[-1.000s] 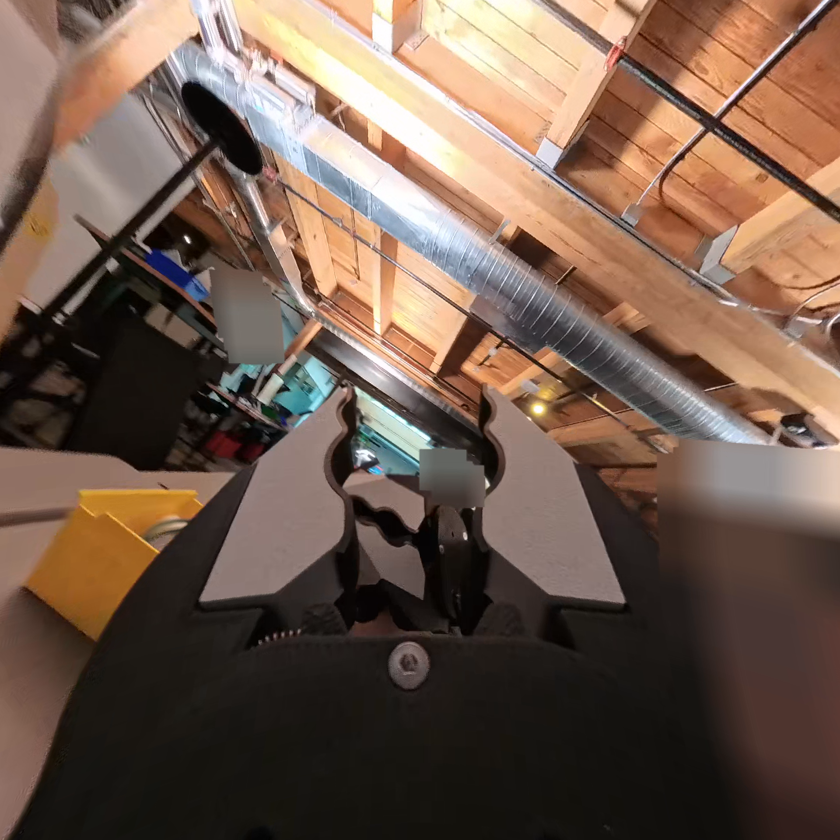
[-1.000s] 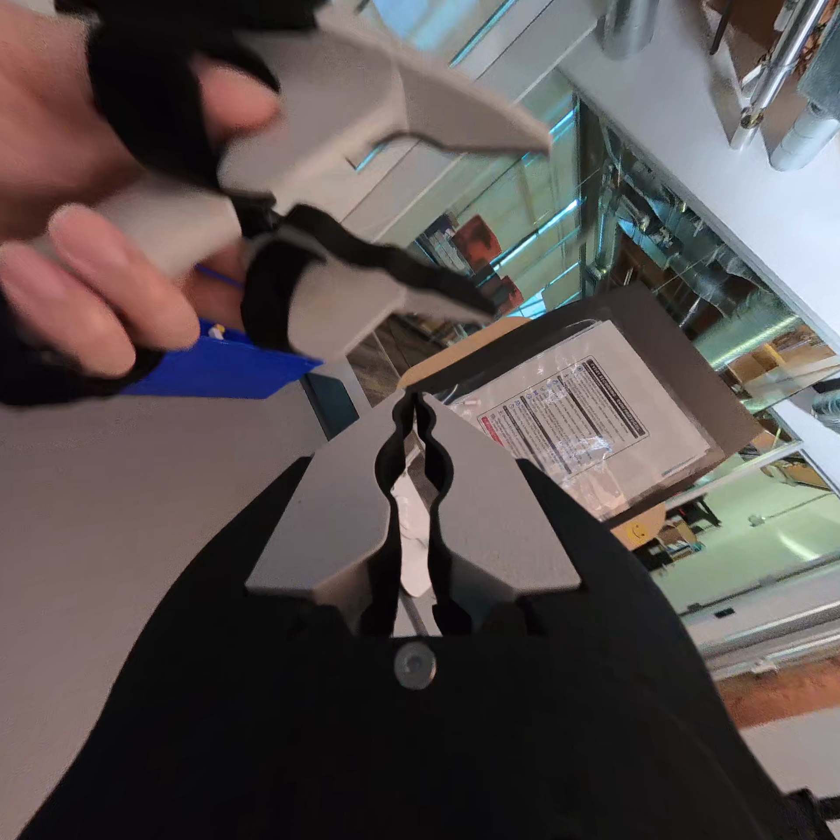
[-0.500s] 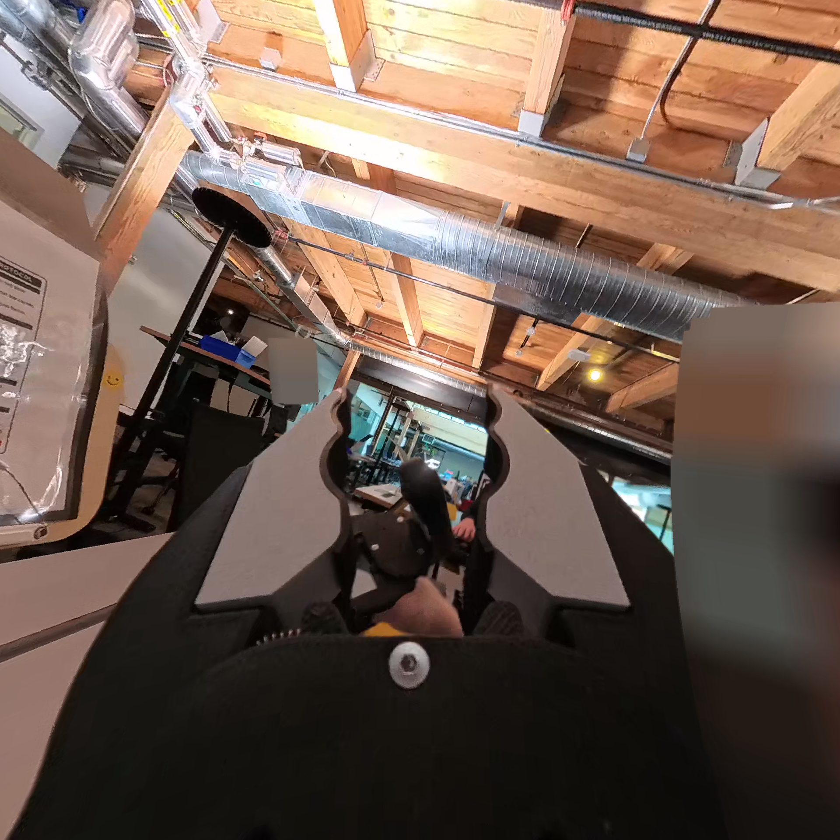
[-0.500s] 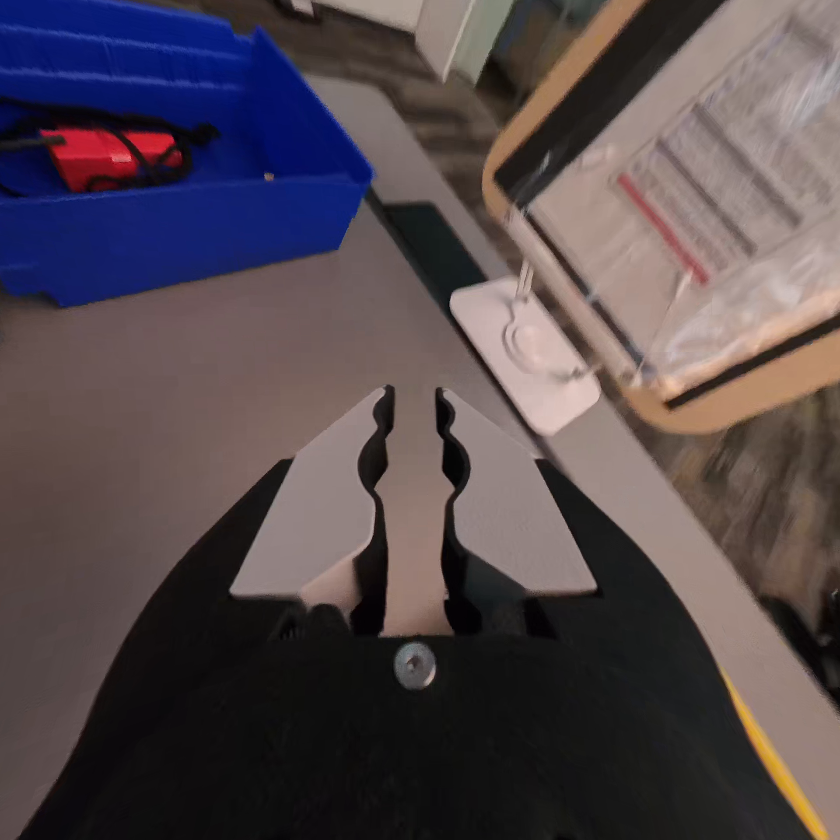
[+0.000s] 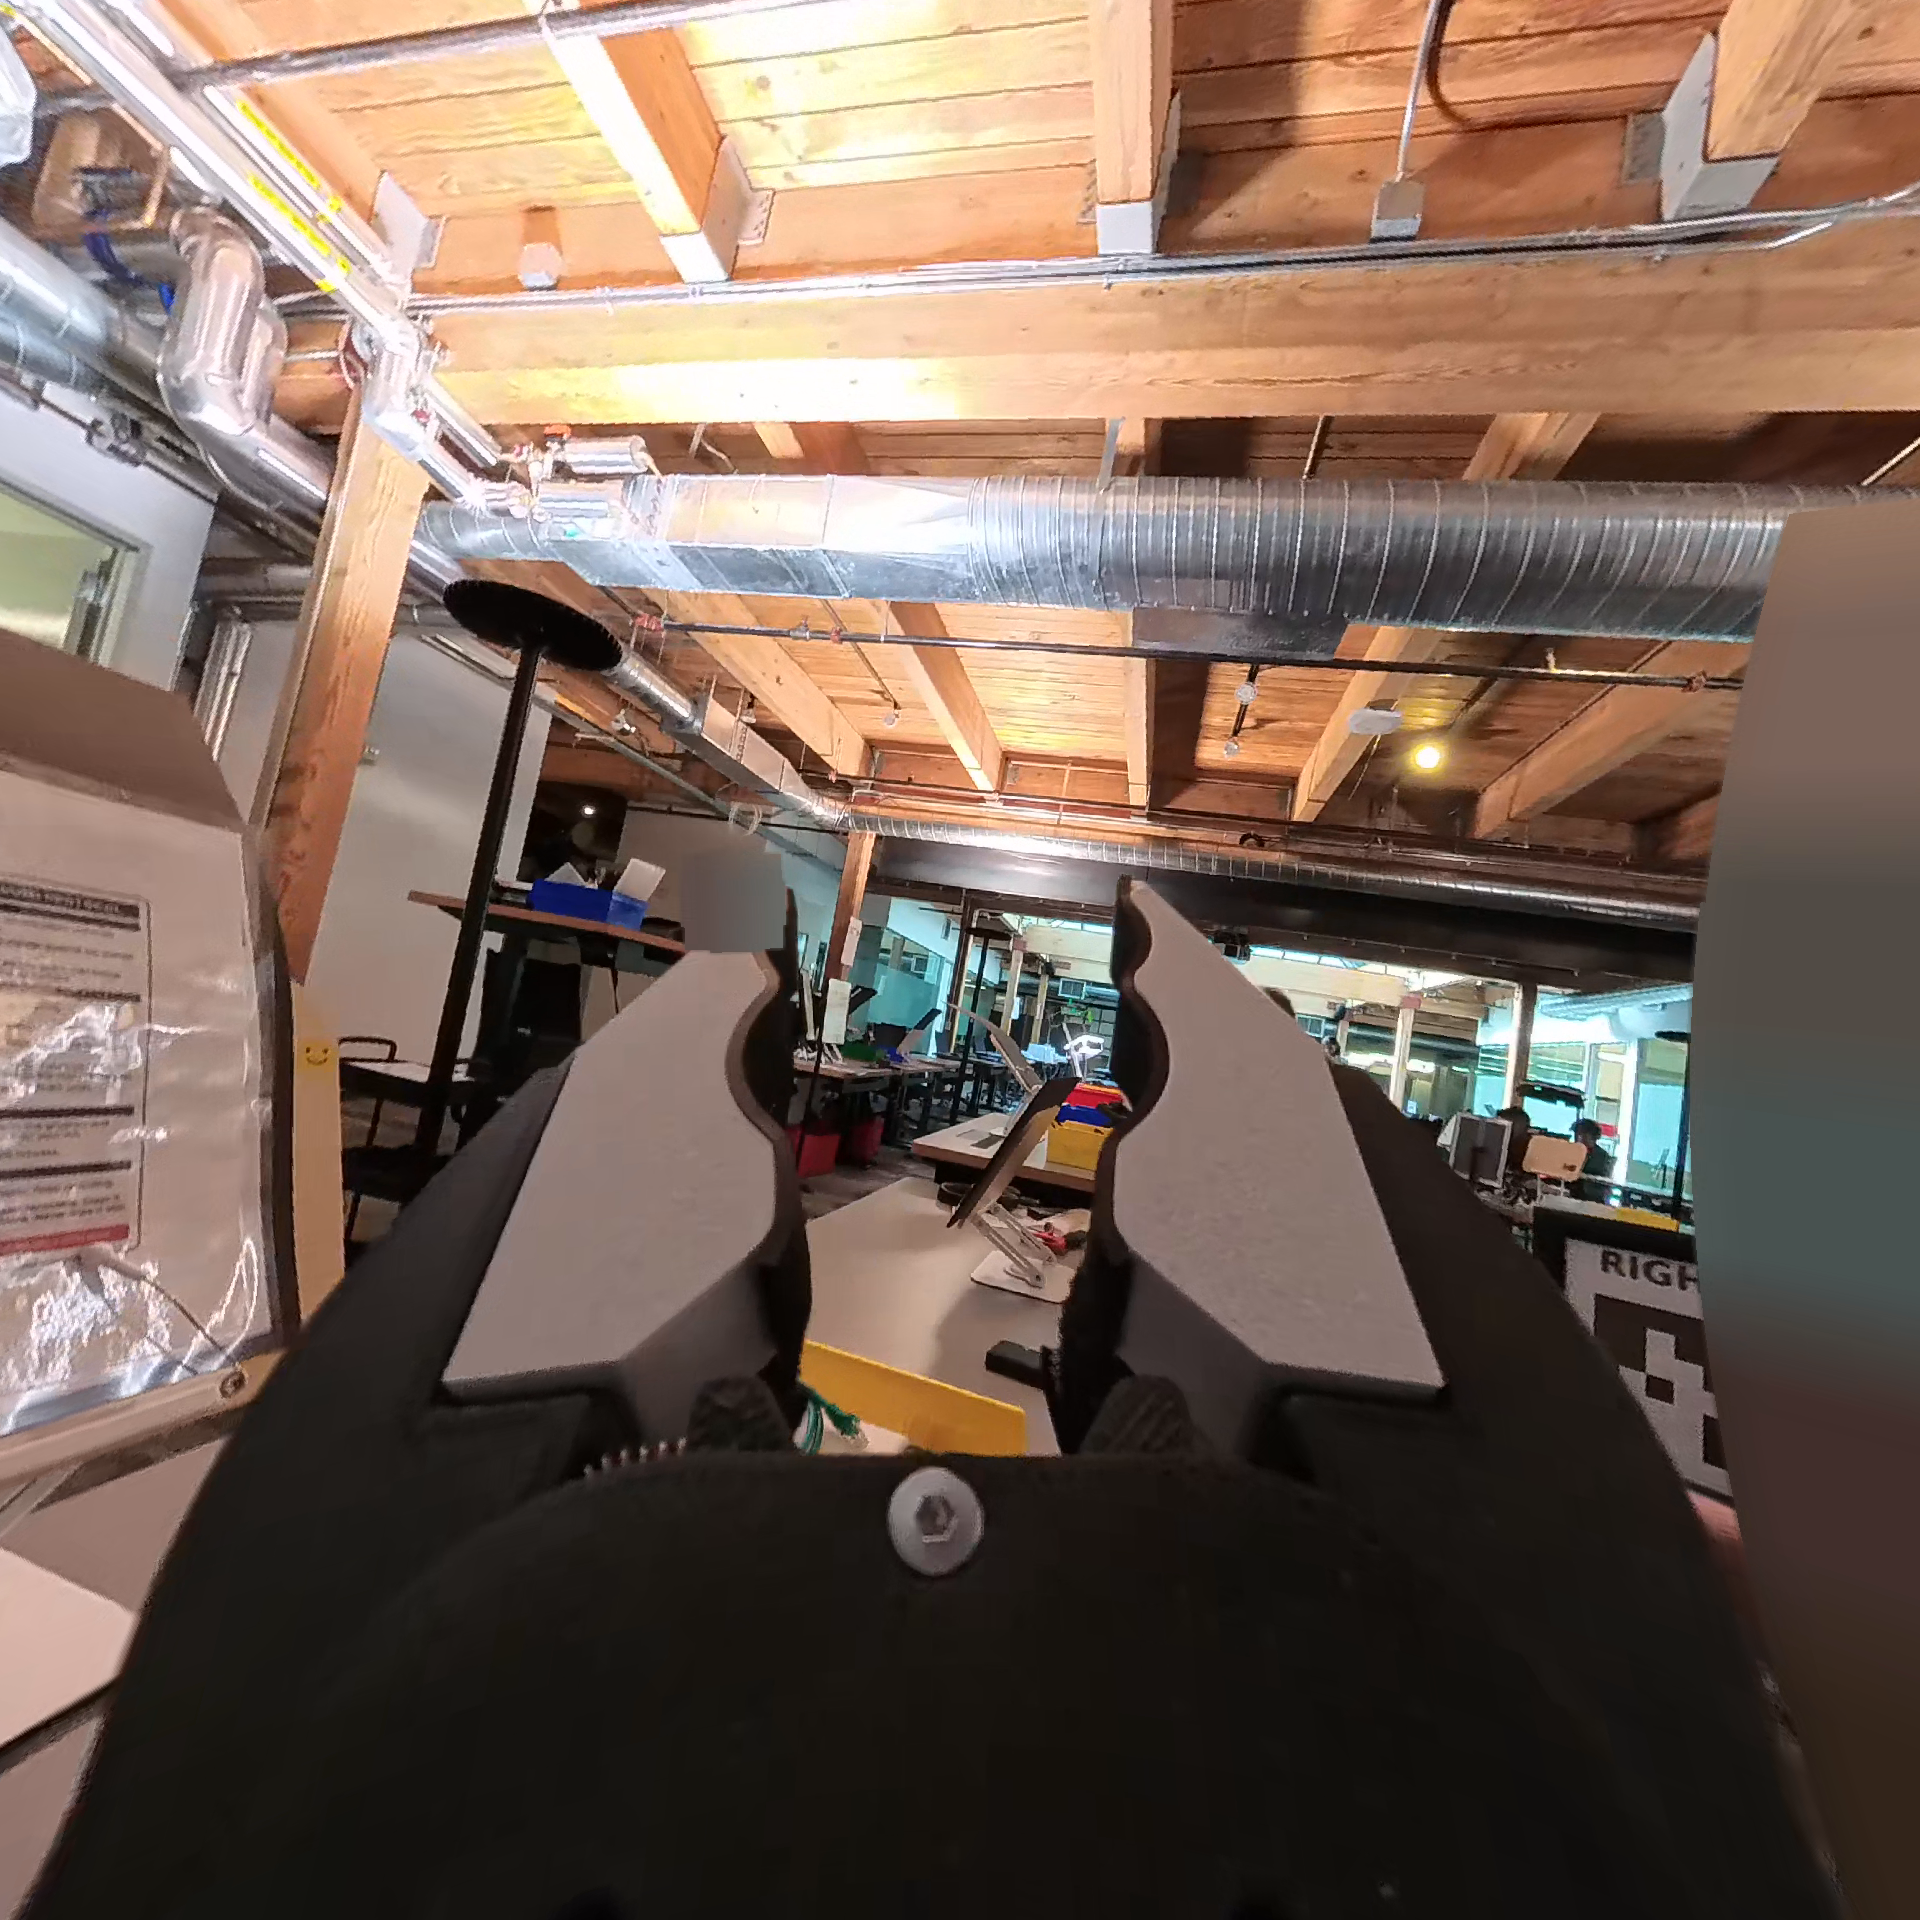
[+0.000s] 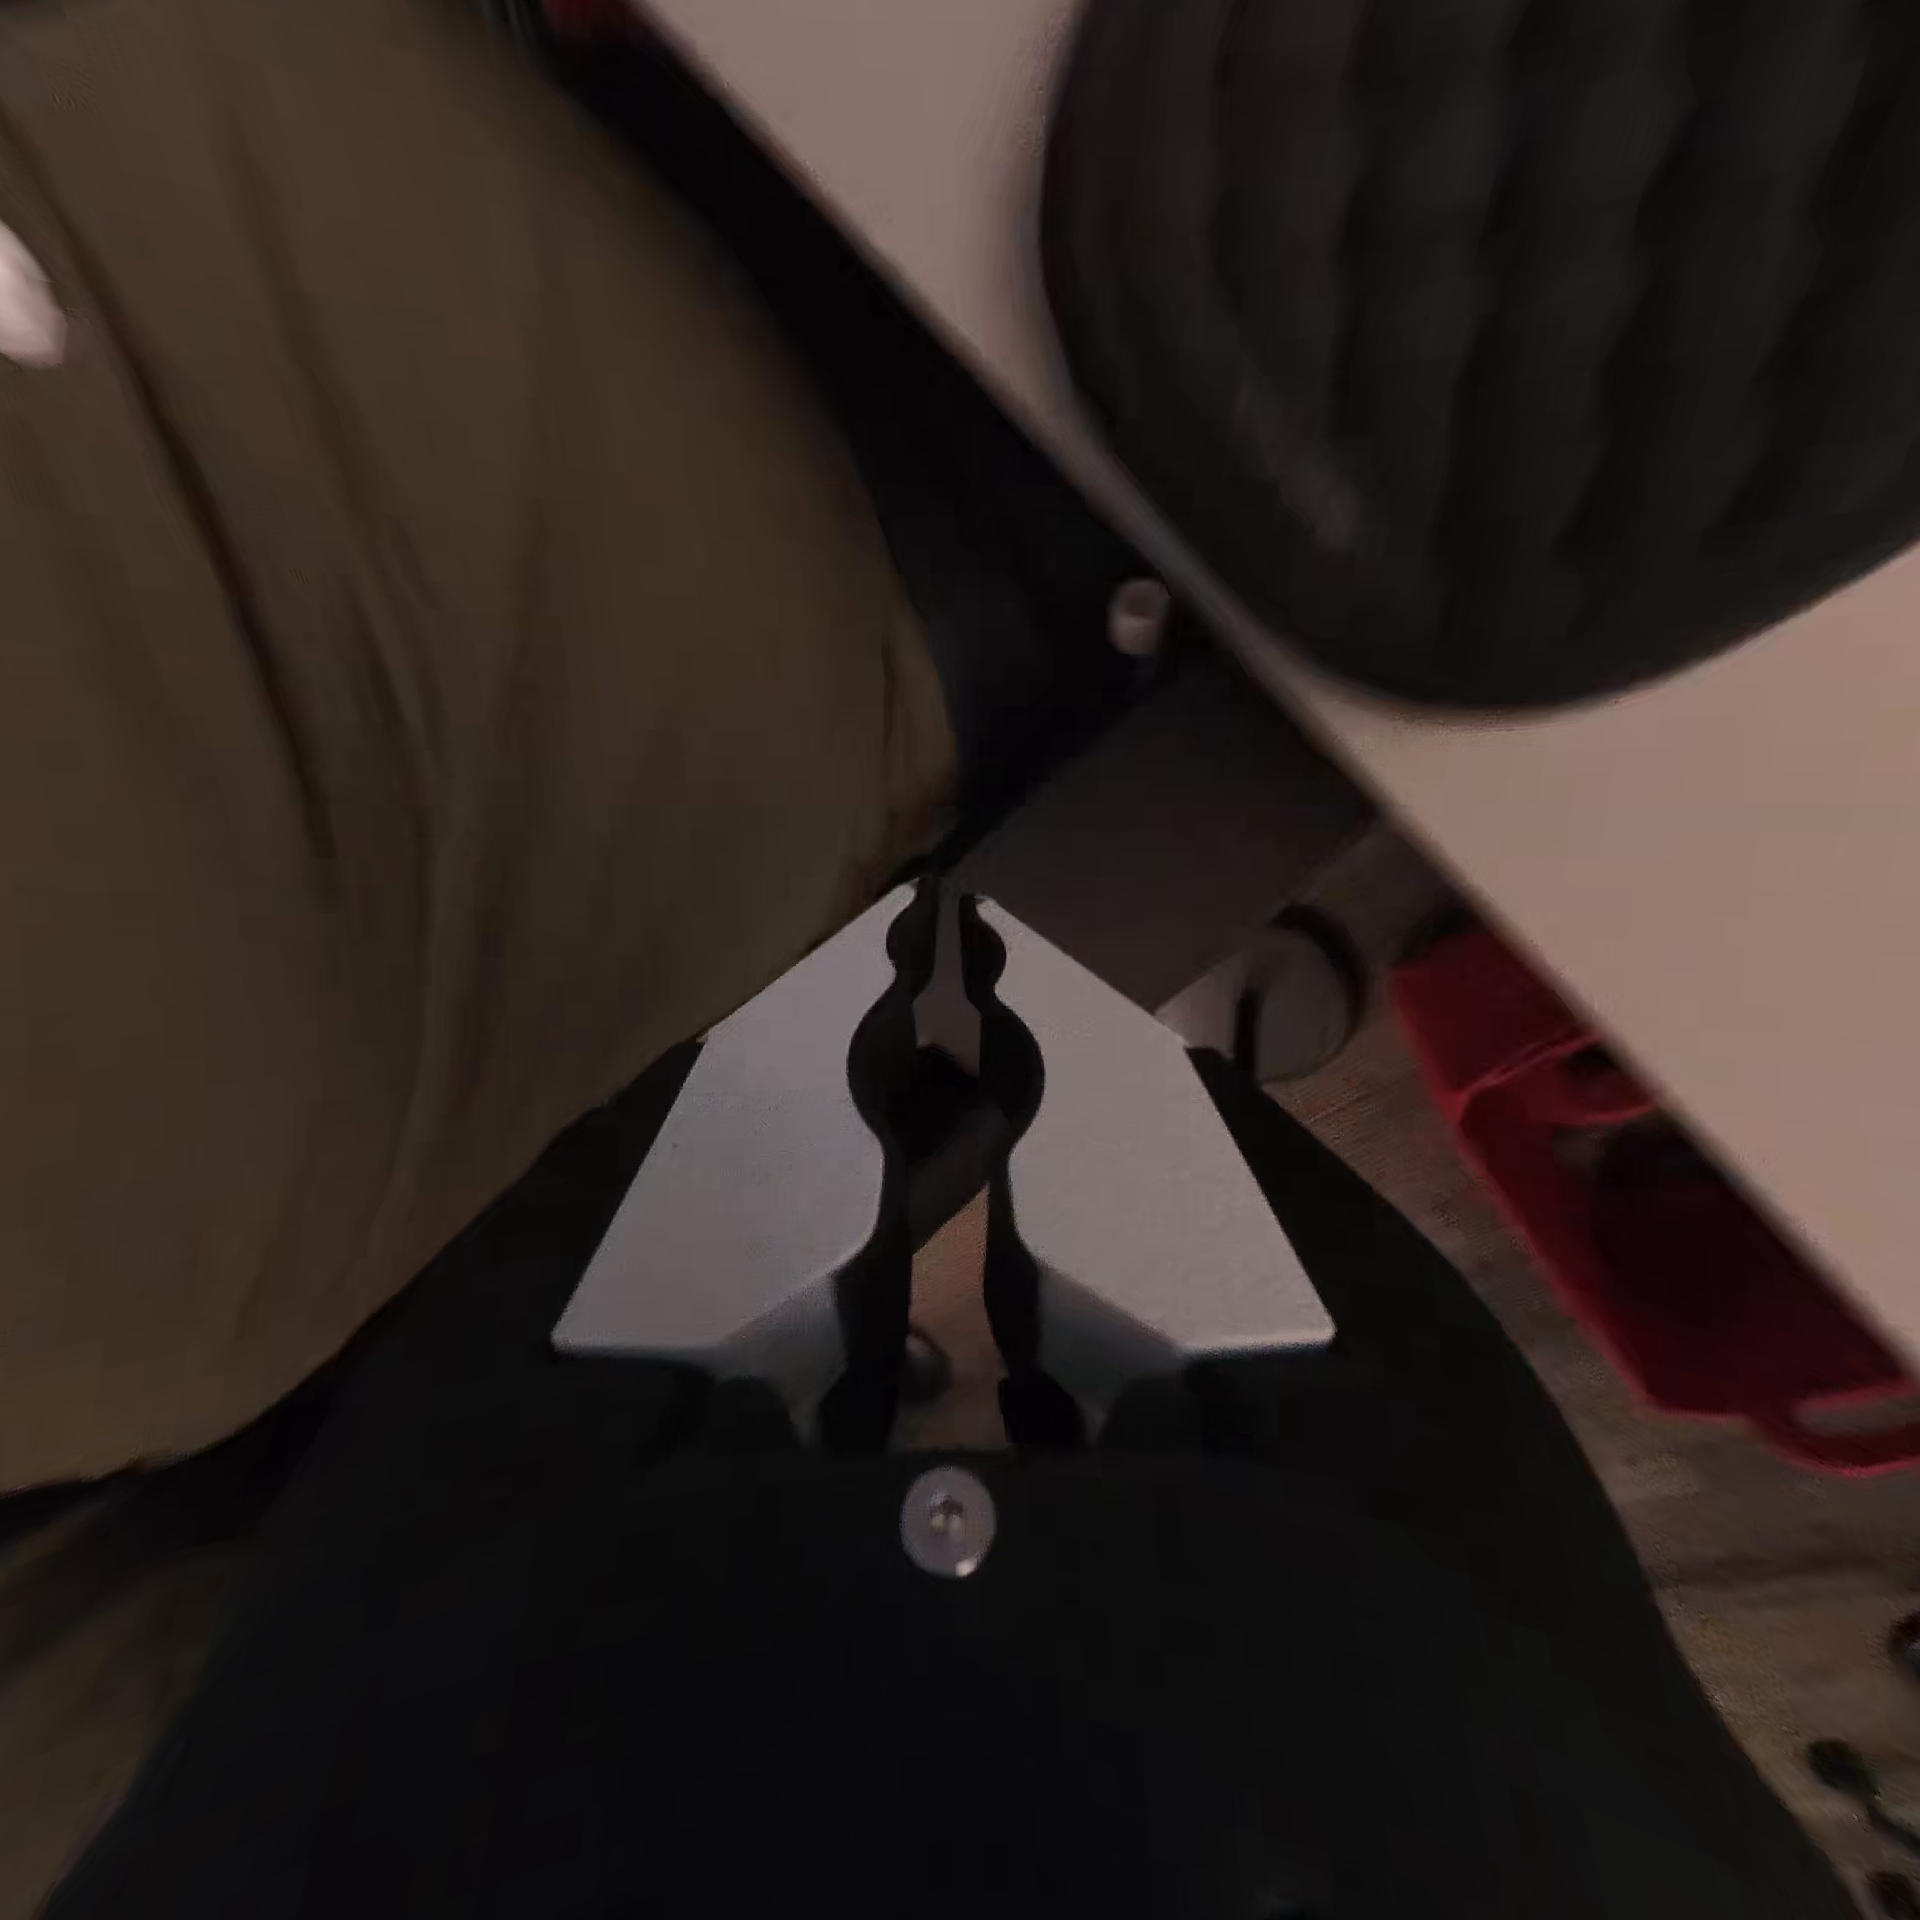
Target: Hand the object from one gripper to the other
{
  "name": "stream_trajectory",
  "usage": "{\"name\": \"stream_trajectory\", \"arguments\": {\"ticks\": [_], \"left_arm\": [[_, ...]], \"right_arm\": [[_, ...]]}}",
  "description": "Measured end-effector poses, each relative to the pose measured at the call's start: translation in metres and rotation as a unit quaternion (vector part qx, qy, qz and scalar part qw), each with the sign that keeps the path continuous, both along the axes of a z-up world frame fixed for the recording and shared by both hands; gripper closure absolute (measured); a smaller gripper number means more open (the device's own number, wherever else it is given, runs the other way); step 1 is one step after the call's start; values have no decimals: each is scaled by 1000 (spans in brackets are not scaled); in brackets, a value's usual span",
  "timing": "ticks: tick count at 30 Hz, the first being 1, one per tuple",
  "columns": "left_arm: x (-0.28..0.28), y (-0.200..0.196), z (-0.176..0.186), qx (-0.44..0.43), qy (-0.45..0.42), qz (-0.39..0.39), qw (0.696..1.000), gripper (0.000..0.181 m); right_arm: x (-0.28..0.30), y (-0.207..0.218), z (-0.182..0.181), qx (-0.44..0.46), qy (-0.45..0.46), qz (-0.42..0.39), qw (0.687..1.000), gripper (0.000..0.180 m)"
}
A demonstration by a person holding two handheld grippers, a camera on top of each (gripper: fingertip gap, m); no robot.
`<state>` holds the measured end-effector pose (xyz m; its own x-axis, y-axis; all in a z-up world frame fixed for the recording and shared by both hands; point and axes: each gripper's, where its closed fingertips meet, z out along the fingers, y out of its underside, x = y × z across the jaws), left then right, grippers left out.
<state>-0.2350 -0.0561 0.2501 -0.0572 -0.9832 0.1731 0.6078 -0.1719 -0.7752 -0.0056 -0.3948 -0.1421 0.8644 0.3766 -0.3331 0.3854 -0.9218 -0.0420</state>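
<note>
My left gripper (image 5: 956, 920) is open and empty. It points forward and up into the room, above a grey table (image 5: 904, 1278). A yellow bin (image 5: 914, 1397) with something green in it shows low between its fingers. My right gripper (image 6: 948, 902) is shut, with only a thin slit between the jaws, and I see nothing clearly held. Its view is blurred and dark. It points down past the table's edge (image 6: 1558, 831) at a person's olive clothing (image 6: 416, 675). I see no object to hand over in either view.
A board with a plastic-covered sheet (image 5: 104, 1143) stands close on the left. A black-and-white marker tag (image 5: 1642, 1351) is at the right. A black ribbed round thing (image 6: 1507, 312) lies on the table. A red thing (image 6: 1662, 1195) is on the floor. There is about 55 centimeters between the tips of the two grippers.
The left view tilted down from the ceiling toward the room, and the other gripper left the gap between its fingers. The right gripper swung from the table top down past the edge and closed.
</note>
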Motion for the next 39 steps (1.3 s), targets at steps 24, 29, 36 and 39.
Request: {"name": "stream_trajectory", "arguments": {"ticks": [24,29,36,39], "left_arm": [[86,-88,-39,223,159,105,956,88],[82,-126,-15,199,57,83,975,96],[87,-170,34,243,47,169,954,105],[95,-191,67,233,29,162,959,105]], "right_arm": [[193,-19,-111,486,-143,-165,846,143],[193,-55,-286,409,-38,-266,872,142],[163,-70,-479,296,5,-273,915,143],[152,-73,-538,259,14,-269,928,145]]}}
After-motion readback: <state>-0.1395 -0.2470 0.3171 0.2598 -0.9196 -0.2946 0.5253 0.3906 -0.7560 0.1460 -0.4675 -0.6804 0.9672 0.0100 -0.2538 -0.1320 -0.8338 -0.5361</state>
